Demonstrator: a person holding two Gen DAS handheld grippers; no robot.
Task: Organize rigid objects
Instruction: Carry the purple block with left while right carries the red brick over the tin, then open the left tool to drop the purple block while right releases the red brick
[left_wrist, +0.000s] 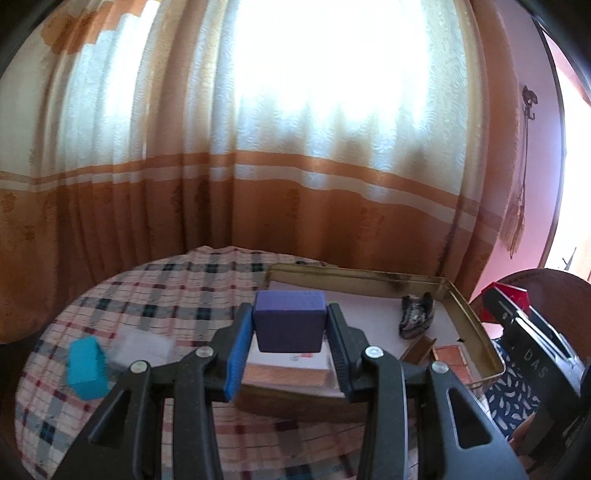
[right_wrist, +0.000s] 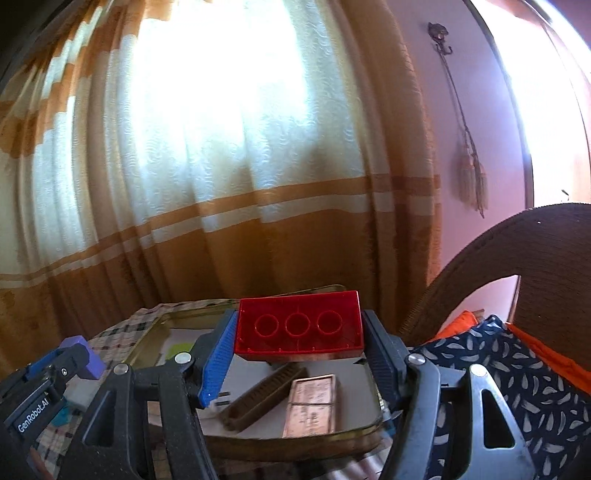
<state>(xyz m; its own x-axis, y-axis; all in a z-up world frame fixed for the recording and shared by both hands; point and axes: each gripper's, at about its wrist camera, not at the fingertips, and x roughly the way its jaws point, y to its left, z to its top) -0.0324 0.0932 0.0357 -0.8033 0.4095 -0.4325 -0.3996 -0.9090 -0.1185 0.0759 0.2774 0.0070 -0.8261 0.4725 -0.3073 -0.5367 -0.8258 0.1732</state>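
Note:
My left gripper (left_wrist: 290, 325) is shut on a purple block (left_wrist: 290, 319), held in the air over the near edge of a gold metal tray (left_wrist: 476, 321) on a checked tablecloth. In the right wrist view, my right gripper (right_wrist: 299, 332) is shut on a red building brick (right_wrist: 299, 325), its hollow underside with three rings facing the camera, above the same tray (right_wrist: 373, 428). The left gripper with the purple block (right_wrist: 86, 354) shows at the lower left there. A turquoise block (left_wrist: 86, 367) lies on the cloth left of the tray.
In the tray lie a brown slotted bar (right_wrist: 258, 397), a copper-coloured flat plate (right_wrist: 314, 404) and a dark mottled lump (left_wrist: 415, 317). A round table (left_wrist: 147, 295) stands before orange and white curtains. A brown chair back (right_wrist: 517, 266) and patterned cushion (right_wrist: 517, 369) are at right.

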